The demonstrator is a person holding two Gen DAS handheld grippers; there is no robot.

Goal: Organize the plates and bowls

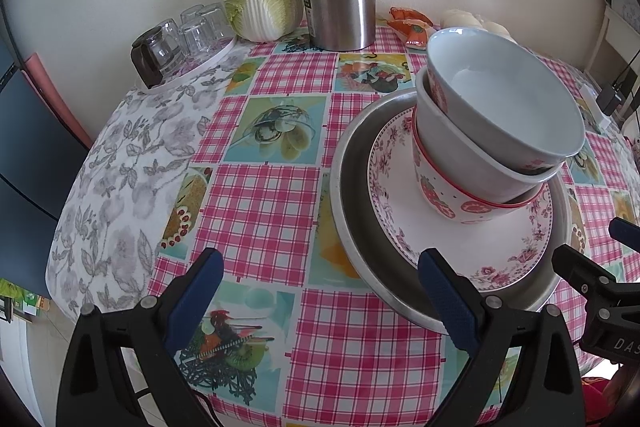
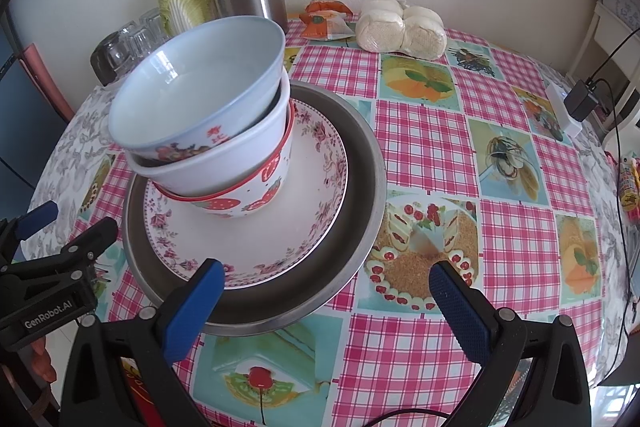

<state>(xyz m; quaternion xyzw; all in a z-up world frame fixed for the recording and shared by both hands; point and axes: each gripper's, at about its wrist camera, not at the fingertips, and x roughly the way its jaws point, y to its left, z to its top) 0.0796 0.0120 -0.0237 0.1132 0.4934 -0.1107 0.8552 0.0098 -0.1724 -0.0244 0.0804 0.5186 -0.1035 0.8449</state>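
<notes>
steel pan [image 1: 352, 187] sits mid-frame on the bench [image 1: 272, 211], carrying the floral plate [image 1: 460, 243] and three nested bowls [image 1: 500, 131], widest below so the stack stays steady. my left gripper [image 1: 320, 303] and right gripper [image 2: 328, 311] hover released, jaws spread, empty.

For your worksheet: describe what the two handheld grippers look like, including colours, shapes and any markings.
Each gripper, left and right, has black triangular plastic jaws with silver rivets and textured blue finger pads. The left gripper's body reads "GenRobot.AI" in the right wrist view. A thin black cable trails below the right gripper.
</notes>
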